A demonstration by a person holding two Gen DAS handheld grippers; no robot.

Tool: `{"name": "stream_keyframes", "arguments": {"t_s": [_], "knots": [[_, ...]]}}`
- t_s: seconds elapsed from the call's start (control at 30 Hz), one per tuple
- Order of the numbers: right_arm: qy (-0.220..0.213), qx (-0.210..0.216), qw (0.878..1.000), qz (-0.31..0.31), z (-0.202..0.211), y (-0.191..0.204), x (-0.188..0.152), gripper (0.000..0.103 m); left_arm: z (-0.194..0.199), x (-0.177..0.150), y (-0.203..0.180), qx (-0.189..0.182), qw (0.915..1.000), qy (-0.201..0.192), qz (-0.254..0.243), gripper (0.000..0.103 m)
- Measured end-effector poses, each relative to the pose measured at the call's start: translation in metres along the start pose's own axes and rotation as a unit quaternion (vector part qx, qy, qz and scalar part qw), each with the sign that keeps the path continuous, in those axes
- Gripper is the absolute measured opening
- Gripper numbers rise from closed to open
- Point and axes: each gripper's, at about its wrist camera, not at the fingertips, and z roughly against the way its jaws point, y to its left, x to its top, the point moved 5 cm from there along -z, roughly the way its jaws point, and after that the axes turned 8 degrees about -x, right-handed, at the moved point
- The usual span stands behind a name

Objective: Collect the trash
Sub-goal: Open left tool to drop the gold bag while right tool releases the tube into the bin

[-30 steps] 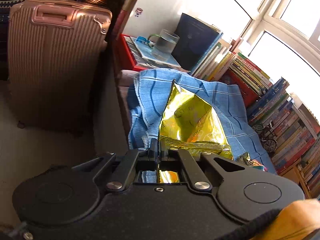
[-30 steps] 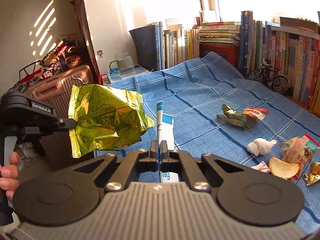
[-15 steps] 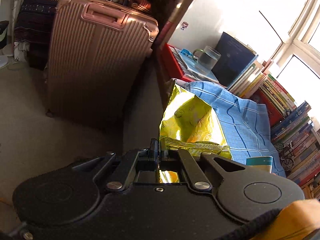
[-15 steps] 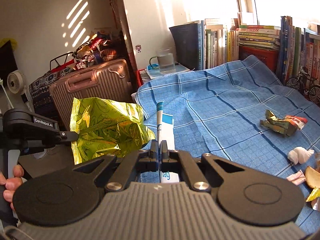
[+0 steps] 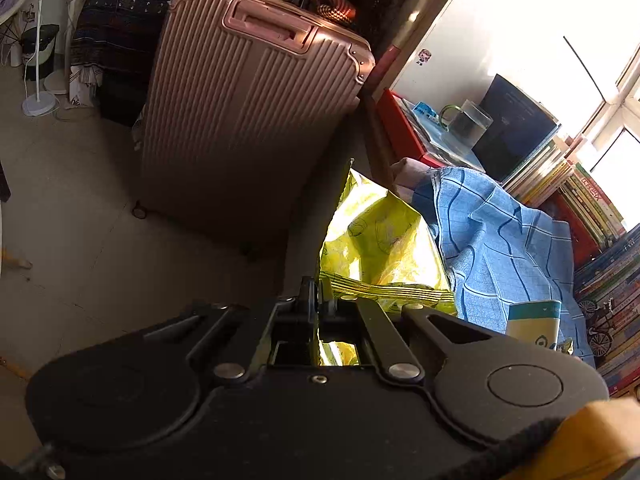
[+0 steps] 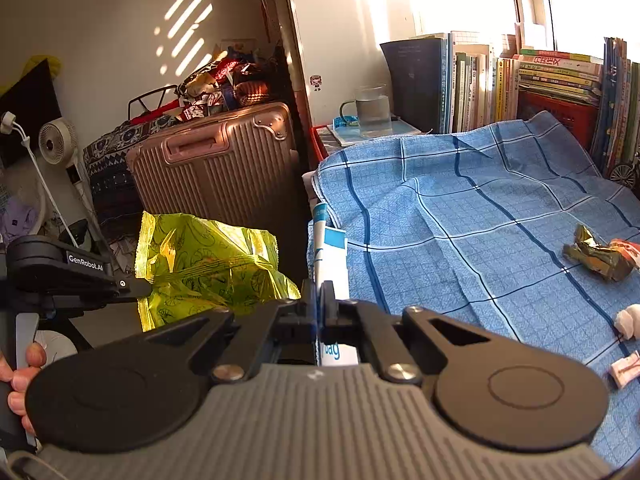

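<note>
Jaws pinching yellow bag (image 5: 380, 236), now off blue cloth (image 5: 504, 240)

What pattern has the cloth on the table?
The cloth is blue with a darker check; right wrist view.

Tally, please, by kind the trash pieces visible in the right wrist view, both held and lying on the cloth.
Snack bag: 1
Packet: 1
Wrappers: 2 (crumpled wrapper, pink wrapper)
Tissue: 1
Total: 5

"GenRobot.AI" on left gripper (image 6: 146, 289) body, left of frame; "bag" fragment on white-blue packet (image 6: 330, 256), lower centre.
</note>
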Motion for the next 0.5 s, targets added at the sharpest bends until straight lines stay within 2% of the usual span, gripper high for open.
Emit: {"name": "stream_keyframes", "arguments": {"t_s": [0.13, 0.23, 0.43, 0.5], "knots": [[0.007, 0.003, 1.0, 0.005, -0.005, 0.007, -0.001, 0.004, -0.001, -0.001, 0.007, -0.001, 0.9999, 0.008, 0.007, 0.005], [0.007, -0.001, 1.0, 0.01, -0.008, 0.011, 0.0, 0.004, -0.007, -0.001, 0.01, 0.0, 0.9997, 0.018, 0.014, 0.011], [0.01, -0.001, 1.0, 0.007, -0.011, 0.015, -0.001, 0.004, -0.015, 0.0, 0.009, -0.003, 0.9995, 0.033, 0.0, 0.014], [0.013, 0.001, 1.0, 0.001, -0.013, 0.017, -0.001, 0.004, -0.016, 0.002, 0.009, -0.004, 0.9995, 0.032, 0.0, 0.018]]}}
